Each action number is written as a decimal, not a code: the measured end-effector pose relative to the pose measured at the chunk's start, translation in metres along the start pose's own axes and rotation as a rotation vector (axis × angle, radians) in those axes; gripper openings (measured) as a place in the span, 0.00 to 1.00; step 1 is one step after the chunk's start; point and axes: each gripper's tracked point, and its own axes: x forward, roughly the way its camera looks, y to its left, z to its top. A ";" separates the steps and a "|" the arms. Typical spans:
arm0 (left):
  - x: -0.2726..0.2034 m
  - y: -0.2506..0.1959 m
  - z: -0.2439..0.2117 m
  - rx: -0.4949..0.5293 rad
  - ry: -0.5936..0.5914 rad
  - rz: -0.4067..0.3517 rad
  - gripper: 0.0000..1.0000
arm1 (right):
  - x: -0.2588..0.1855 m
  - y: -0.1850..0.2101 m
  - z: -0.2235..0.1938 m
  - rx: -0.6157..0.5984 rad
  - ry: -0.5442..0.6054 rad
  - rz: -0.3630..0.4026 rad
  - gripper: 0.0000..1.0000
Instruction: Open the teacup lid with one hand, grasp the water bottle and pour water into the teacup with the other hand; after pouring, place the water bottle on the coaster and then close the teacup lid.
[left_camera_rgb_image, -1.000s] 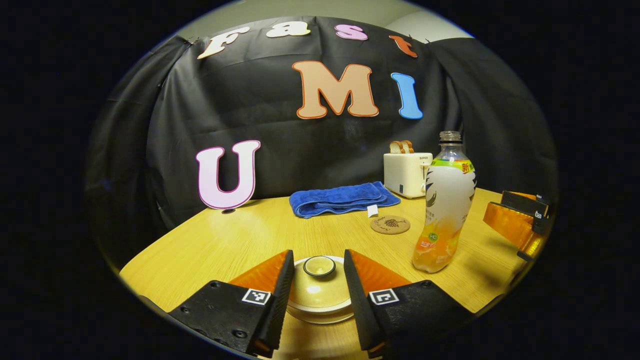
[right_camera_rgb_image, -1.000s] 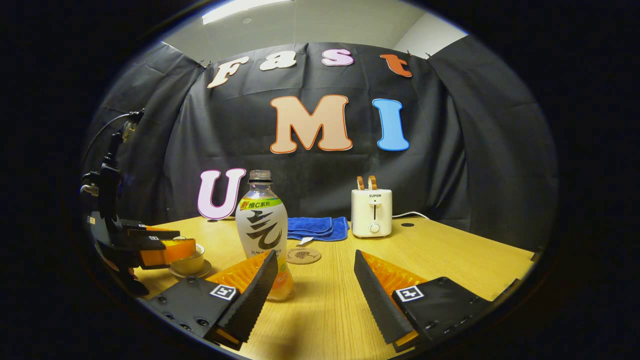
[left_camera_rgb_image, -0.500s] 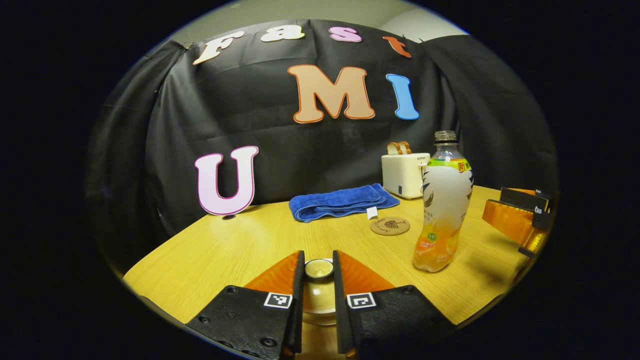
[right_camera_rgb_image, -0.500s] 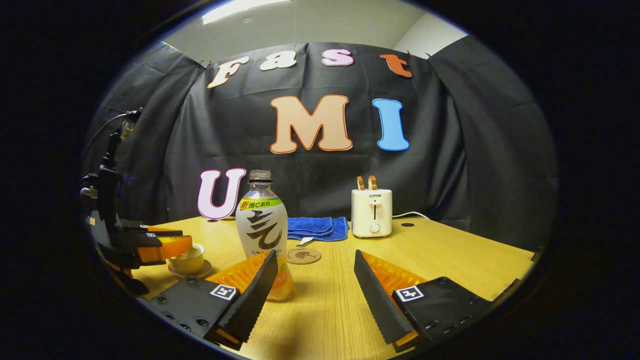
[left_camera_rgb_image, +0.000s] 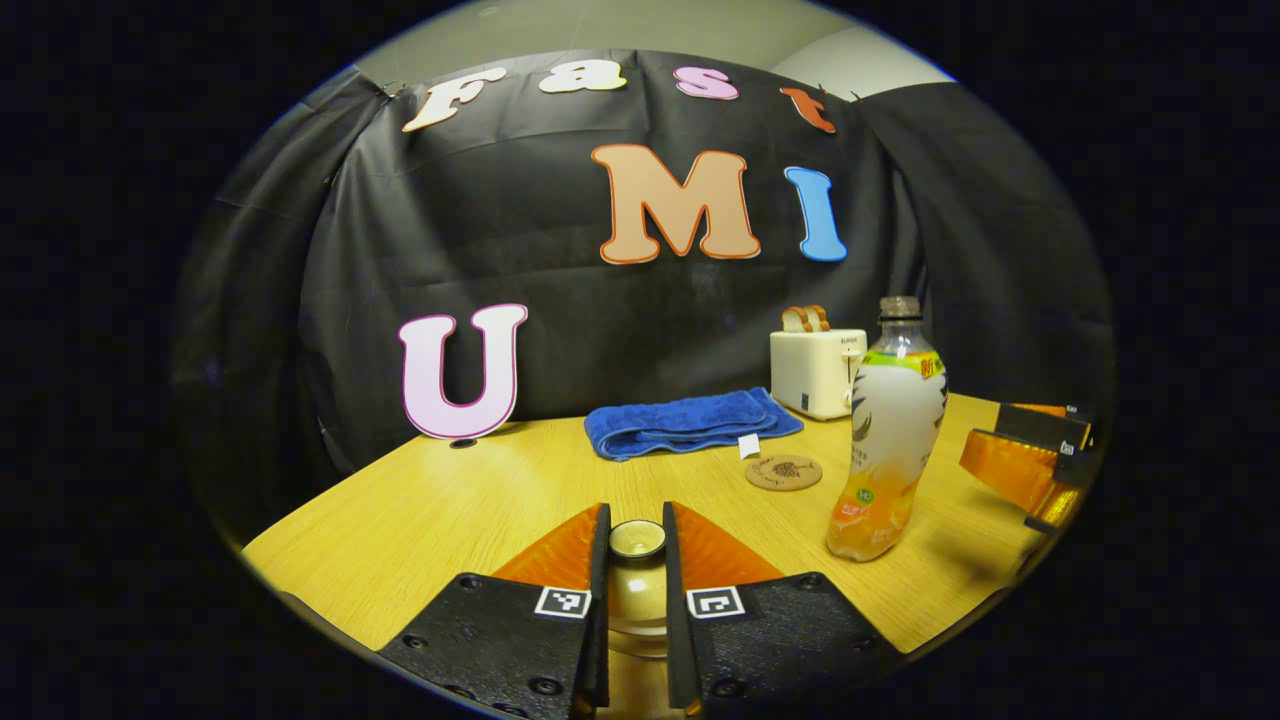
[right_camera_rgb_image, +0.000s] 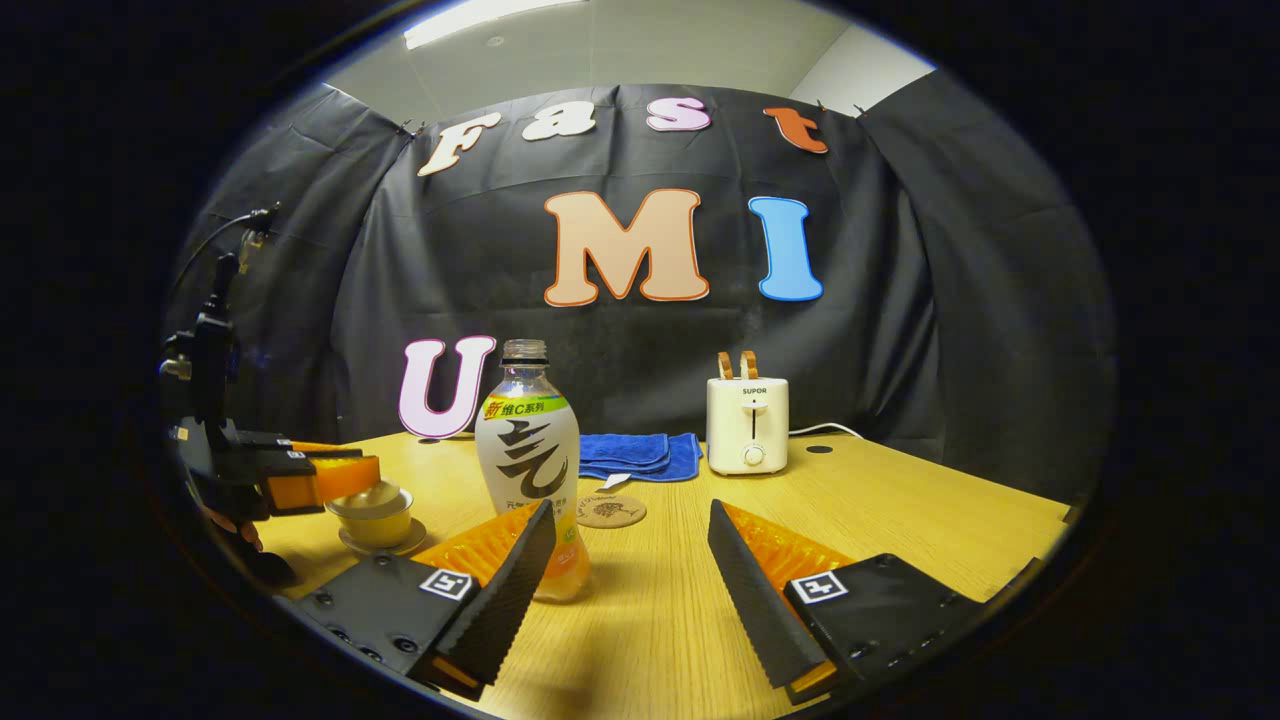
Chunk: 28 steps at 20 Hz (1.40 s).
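My left gripper (left_camera_rgb_image: 635, 513) is shut on the knob of the pale teacup lid (left_camera_rgb_image: 637, 541). In the right gripper view, the left gripper (right_camera_rgb_image: 335, 478) holds the lid (right_camera_rgb_image: 368, 496) slightly above the teacup (right_camera_rgb_image: 380, 527), which sits on its saucer. The capless water bottle (left_camera_rgb_image: 888, 430) (right_camera_rgb_image: 528, 465) stands upright on the wooden table, right of the cup. A round cork coaster (left_camera_rgb_image: 783, 472) (right_camera_rgb_image: 611, 512) lies behind it. My right gripper (right_camera_rgb_image: 630, 520) is open, low over the table, with the bottle just beyond its left finger. That gripper (left_camera_rgb_image: 1030, 458) also appears at the far right.
A folded blue towel (left_camera_rgb_image: 690, 422) (right_camera_rgb_image: 635, 452) lies near the back wall. A white toaster (left_camera_rgb_image: 815, 370) (right_camera_rgb_image: 747, 425) holding bread slices stands to its right. Bare tabletop (right_camera_rgb_image: 900, 510) stretches right of the toaster and coaster.
My left gripper closed from open onto the lid's knob, then rose a little, lifting the lid off the teacup. The right gripper and bottle have barely moved.
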 end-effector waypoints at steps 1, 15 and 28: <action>-0.001 0.003 0.004 0.003 -0.011 0.005 0.20 | 0.000 0.003 0.000 0.000 0.002 0.013 0.98; -0.025 0.040 0.008 -0.009 -0.028 0.067 0.20 | 0.013 0.055 -0.007 0.003 0.029 0.147 0.94; -0.038 0.062 0.006 -0.054 -0.033 0.099 0.20 | 0.049 0.074 -0.019 -0.001 0.093 0.149 0.94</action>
